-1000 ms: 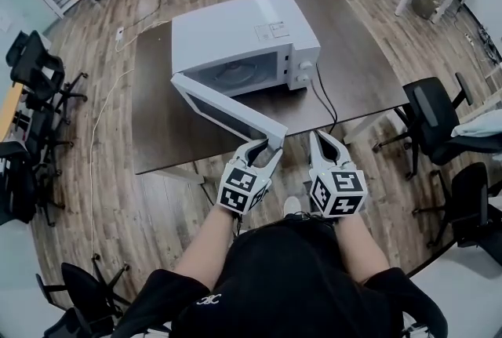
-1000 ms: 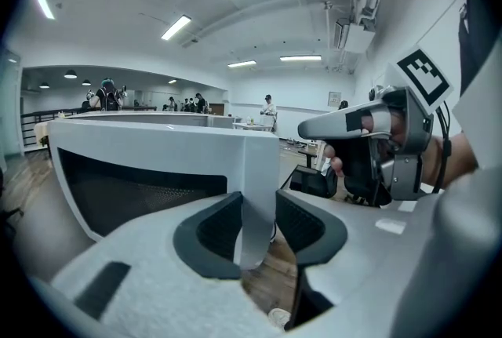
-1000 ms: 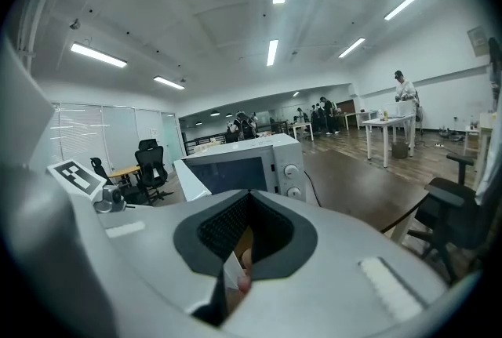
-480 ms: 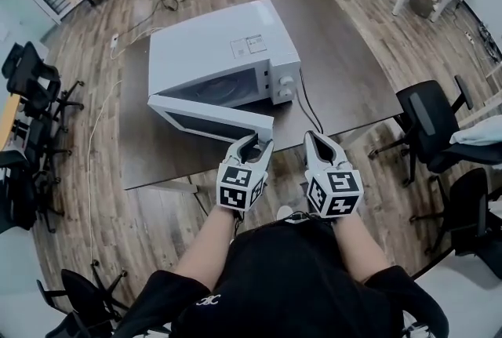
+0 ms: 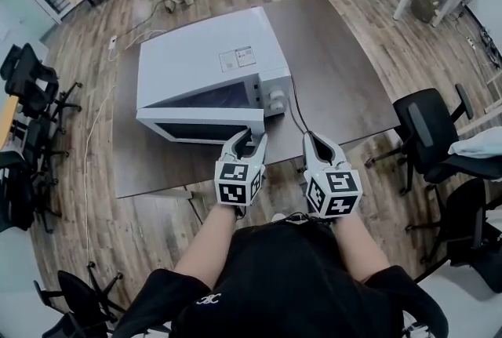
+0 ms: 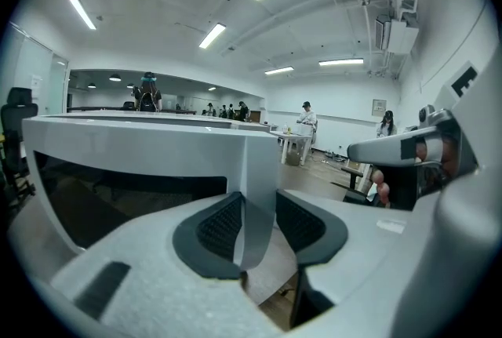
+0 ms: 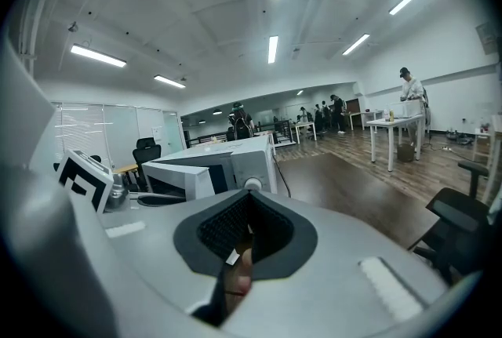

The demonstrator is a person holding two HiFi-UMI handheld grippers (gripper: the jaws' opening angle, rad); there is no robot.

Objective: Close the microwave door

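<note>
Microwave: the white microwave [image 5: 204, 62] stands on the left half of the dark table [image 5: 345, 70], with its front toward the near edge.
Microwave door: the microwave door [image 5: 200, 131] is hinged at the left and stands open by a small angle. Its free right corner is close to the table's near edge.
Left gripper: the left gripper [image 5: 245, 142] is clenched on the door's free edge, with one pad on each face.
Left gripper view only: it shows the pads pressing on the white edge and the dark window at the left. The head view does not show this contact.
Right gripper: the right gripper [image 5: 318, 142] is clenched on nothing. It is at the near edge, just right of the black cord [image 5: 296, 110] and apart from the door.
Right gripper view only: it shows the microwave's front with one round knob [image 7: 252, 183].
Free room: the table top is bare from the microwave to the right edge. A black office chair [image 5: 427, 121] stands near the right near corner.
Hidden: the cavity is mostly covered by the door.
</note>
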